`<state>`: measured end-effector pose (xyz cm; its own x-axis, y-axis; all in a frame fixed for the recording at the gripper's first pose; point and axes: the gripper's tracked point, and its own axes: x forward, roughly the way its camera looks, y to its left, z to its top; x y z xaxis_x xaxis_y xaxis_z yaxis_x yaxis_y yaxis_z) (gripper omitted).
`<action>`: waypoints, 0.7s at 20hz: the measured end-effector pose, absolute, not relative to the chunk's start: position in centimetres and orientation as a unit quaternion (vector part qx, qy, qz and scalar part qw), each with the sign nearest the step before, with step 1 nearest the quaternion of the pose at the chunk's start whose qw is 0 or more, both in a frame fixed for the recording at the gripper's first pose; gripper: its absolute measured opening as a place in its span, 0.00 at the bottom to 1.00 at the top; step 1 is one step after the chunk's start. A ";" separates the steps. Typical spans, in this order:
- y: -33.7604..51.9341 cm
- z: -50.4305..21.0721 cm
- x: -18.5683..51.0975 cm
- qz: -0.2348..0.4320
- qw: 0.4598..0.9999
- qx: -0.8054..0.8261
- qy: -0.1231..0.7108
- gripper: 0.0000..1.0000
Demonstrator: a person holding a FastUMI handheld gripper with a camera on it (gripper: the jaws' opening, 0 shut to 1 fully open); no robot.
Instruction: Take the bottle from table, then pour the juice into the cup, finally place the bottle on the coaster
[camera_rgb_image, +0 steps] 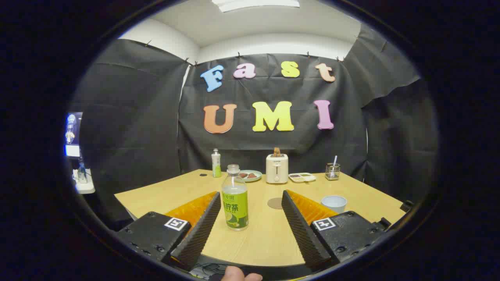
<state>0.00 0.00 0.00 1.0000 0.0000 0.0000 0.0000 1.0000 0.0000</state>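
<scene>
With the tongs [250, 218] spread wide and holding nothing, the bottle [234, 198] stands upright on the counter [265, 234] between their fingers, nearer the left one, so shifting left to centre it before closing should give a steadier grasp.

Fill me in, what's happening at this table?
A person's handheld gripper is open, with the bottle standing upright between its fingers, closer to the left one and untouched. The coaster lies beyond on the table, the cup off to its right. Nothing is grasped or poured yet.
</scene>
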 end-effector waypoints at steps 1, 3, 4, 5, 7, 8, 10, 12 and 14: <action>0.0 -0.1 0.0 -0.002 1.000 0.003 0.001 1.00; 0.1 -0.1 -0.1 -0.001 1.000 0.007 0.003 1.00; 0.1 -0.2 0.0 -0.001 1.000 0.009 0.005 1.00; 0.1 -0.2 0.0 -0.001 1.000 0.009 0.005 1.00; 0.2 -0.3 0.1 -0.002 1.000 0.007 0.007 1.00; 0.1 -0.3 0.0 -0.002 1.000 0.006 0.007 1.00; 0.1 -0.2 0.0 -0.004 1.000 0.003 0.005 1.00; 0.1 -0.2 0.0 -0.006 1.000 0.001 0.005 1.00; 0.2 -0.2 0.0 -0.007 1.000 -0.002 0.003 1.00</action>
<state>-0.01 0.17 -0.20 0.9999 -0.0145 -0.0062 0.0145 0.9999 -0.0032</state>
